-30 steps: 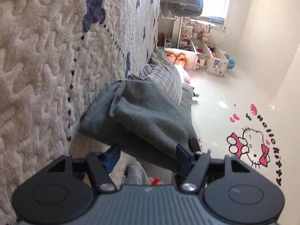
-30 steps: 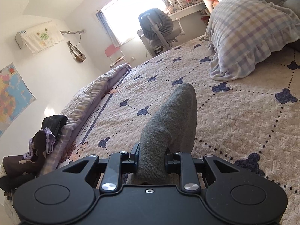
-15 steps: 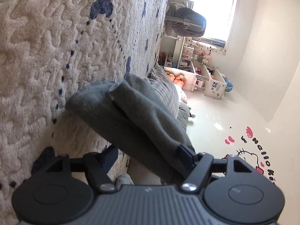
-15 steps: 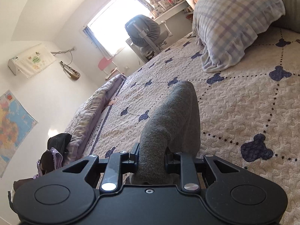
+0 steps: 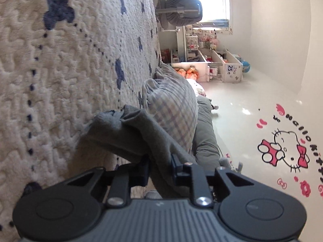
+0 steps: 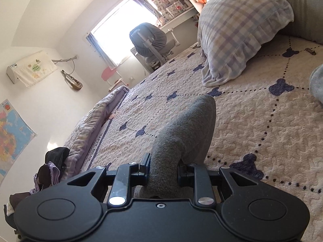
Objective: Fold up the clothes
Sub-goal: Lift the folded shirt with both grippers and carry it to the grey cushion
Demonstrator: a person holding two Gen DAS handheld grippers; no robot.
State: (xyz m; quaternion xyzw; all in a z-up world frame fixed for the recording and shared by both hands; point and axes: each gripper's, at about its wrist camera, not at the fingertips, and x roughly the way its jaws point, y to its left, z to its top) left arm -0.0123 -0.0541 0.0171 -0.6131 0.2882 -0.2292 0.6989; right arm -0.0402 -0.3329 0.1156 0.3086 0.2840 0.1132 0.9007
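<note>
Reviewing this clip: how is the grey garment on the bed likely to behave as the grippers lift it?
The grey garment is probably floppy: it sags and bunches ahead of the closing left gripper. Likely light, since the right gripper holds a fold upright. Its knit surface should resist slipping.

A: Child's bedroom in a home, daytime. Cream bedspread (image 6: 252, 125) w/ navy bear shapes and dotted lines covers the bed; plaid ruffled pillow (image 6: 238, 32) lies on it.

B: What else marks it as a kid's rm?

A: Hello Kitty wall sticker (image 5: 284, 149). Shelves (image 5: 201, 60) crammed w/ toys and boxes by a bright window (image 6: 121, 32). Grey desk chair (image 6: 149, 40) stands beside the bed.

B: And the walls?

A: Map poster (image 6: 12, 133), wall AC unit under a printed cloth cover (image 6: 32, 68), small bag on a hook (image 6: 72, 80). Dark clothes heaped (image 6: 50, 167) at the bed's edge.
</note>
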